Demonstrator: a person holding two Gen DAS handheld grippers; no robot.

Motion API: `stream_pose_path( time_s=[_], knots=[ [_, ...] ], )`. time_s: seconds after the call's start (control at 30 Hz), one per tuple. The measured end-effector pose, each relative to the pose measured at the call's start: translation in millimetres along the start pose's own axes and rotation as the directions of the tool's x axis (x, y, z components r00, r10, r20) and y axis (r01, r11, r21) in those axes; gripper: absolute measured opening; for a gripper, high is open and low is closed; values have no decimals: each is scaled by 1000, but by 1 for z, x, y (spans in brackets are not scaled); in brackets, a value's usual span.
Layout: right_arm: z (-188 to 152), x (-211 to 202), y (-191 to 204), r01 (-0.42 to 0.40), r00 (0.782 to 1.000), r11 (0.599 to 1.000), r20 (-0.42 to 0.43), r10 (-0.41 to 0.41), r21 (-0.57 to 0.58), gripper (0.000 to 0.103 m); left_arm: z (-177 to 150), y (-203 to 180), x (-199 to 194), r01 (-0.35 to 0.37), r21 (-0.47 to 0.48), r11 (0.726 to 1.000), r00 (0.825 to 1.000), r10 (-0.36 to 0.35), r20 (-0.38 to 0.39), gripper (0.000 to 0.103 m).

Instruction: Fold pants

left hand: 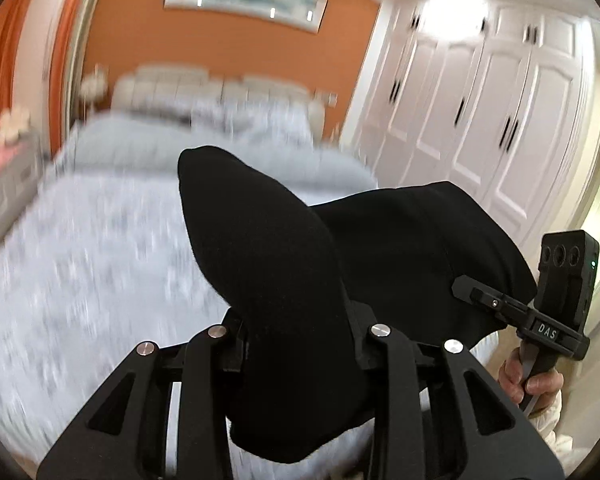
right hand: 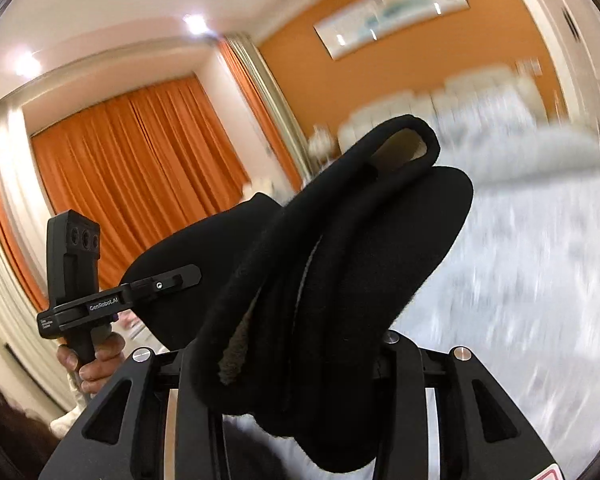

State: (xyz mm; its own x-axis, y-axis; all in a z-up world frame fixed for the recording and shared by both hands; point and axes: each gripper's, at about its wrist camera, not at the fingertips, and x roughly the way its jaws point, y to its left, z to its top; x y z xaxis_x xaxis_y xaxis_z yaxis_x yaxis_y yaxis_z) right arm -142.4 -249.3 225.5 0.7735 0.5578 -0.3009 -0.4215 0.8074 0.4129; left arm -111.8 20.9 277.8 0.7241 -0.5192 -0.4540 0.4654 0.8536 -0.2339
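My left gripper (left hand: 300, 332) is clamped on the black pants (left hand: 268, 264). My right gripper (right hand: 296, 344) likewise grips them, raised above the bed (left hand: 100, 240).

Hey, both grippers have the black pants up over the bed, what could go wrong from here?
1. Each gripper pinches only a bunched edge of the black pants, so the fabric might slip free of the left gripper or the right gripper.
2. The cloth looks doubled and rolled in the right gripper, so it may land creased on the bed.
3. The blurred background suggests fast motion, which could make placement uneven.
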Motion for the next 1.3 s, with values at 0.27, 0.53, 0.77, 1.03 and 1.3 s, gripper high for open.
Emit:
stream_pose_path(
  time_s=[0.27,0.53,0.77,1.03,1.3],
  knots=[
    [106,31,-35,-22,977,997,209,38,-77,35,103,-8,34,-65,85,994,966,41,253,32],
    [148,142,-131,4,974,999,226,5,-40,35,144,45,183,-181,67,981,936,151,318,33],
    [100,296,-261,76,992,992,92,-85,100,35,110,125,357,-241,-27,970,954,242,179,33],
    [-37,430,-383,214,956,950,-250,-155,228,36,-39,225,519,-299,-55,953,940,285,-188,33],
    [-81,406,-408,305,914,897,-364,-182,320,68,-95,256,507,-354,-74,932,907,323,-271,81]
  ],
)
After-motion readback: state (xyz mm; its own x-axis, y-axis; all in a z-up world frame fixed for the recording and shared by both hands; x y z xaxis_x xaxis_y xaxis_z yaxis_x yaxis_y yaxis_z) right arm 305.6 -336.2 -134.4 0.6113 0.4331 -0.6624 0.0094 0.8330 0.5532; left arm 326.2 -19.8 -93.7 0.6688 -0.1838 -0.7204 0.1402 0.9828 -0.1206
